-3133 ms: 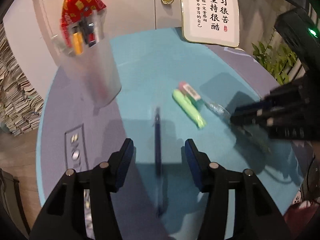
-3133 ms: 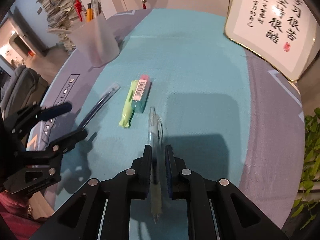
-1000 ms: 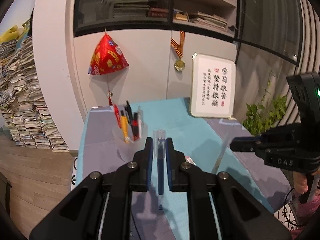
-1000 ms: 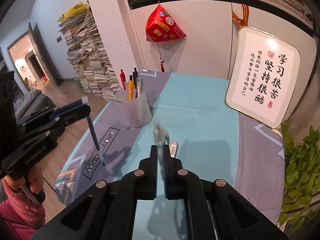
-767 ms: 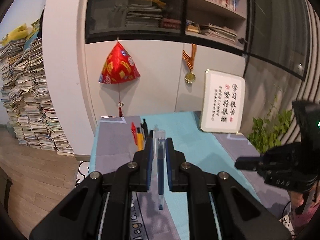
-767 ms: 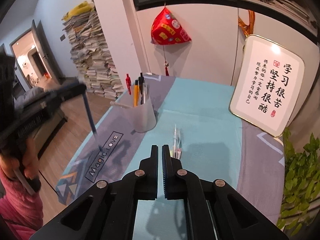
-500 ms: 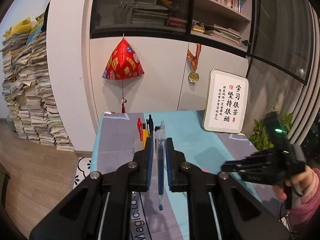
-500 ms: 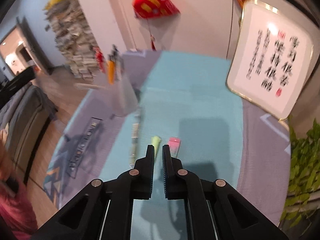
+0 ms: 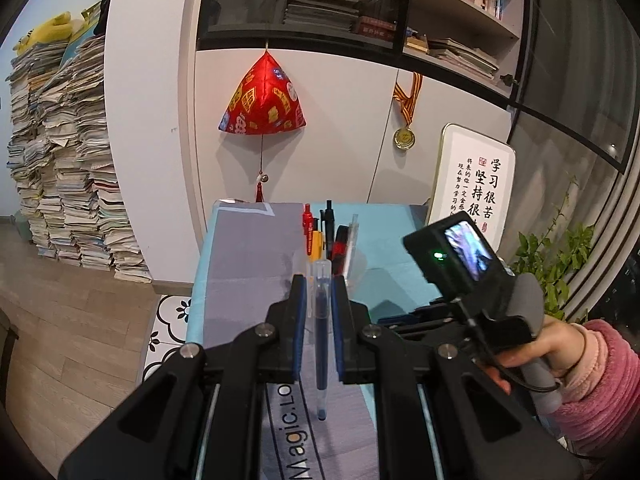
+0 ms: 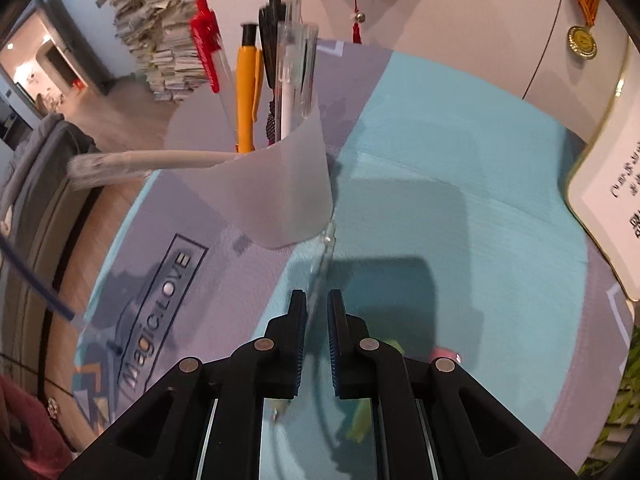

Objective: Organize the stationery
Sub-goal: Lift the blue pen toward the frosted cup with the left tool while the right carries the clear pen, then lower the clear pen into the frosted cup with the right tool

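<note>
While the left gripper is clamped on the blue pen, barrel upright and tip down, we note it sits short of the cup, which stands on the grey part of the mat.

Cup: translucent, already crowded with a red, an orange, a black and some clear pens. It looks light.

Clear pen: lies on the mat, one end touching or just beside the cup's foot, the rest running under the right gripper. It is blurred, so we cannot fix the contact.

Right gripper: jaws closed and pointing steeply down just above that pen, with nothing pinched that we can see. A green highlighter and a pink item lie below it, not yet stowed.

Risks, our judgement:
- The blue pen's tip may catch the rim or the packed pens, and a sideways push could tip the cup.
- The two grippers are working close together at the cup and could collide.
- Closed right jaws pressed down would shove or roll the clear pen rather than grasp it; they must part first.
</note>
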The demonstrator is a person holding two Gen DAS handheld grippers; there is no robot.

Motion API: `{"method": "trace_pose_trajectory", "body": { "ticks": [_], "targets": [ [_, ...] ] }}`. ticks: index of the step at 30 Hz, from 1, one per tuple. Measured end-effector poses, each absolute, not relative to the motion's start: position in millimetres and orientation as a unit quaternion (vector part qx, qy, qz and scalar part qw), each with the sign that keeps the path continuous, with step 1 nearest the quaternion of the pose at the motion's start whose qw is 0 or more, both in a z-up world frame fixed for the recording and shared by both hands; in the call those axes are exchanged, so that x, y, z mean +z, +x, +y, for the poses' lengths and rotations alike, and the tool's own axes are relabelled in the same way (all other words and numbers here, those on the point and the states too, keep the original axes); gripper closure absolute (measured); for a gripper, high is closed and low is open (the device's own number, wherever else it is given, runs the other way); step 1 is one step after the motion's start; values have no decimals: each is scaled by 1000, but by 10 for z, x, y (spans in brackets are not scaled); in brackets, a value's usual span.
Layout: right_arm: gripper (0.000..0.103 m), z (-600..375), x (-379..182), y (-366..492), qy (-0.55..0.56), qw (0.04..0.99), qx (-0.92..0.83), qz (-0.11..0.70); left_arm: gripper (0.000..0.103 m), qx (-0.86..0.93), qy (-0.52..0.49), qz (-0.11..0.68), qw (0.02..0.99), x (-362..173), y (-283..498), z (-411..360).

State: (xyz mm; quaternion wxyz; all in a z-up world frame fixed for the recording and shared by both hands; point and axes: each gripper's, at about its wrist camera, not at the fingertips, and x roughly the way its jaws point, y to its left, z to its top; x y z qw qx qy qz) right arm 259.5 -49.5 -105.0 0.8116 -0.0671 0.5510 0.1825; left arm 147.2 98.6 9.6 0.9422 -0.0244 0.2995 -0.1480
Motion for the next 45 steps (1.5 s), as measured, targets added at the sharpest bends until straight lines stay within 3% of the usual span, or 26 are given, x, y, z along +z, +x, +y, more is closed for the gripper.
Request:
{"method": "trace_pose_trajectory", "body": {
  "ticks": [17, 36, 45],
  "targets": [
    [92, -667, -1220, 2683, -13, 813, 175, 555, 93, -149, -29, 308, 939, 7, 1517, 1013],
    [92, -940, -60, 1790, -3, 886, 205, 415, 93, -136, -17, 258, 956, 477, 1657, 949],
    [92, -944, 107, 1705, -8, 896, 207, 392, 93, -127, -25, 217, 968, 745, 1962, 906]
  ]
}}
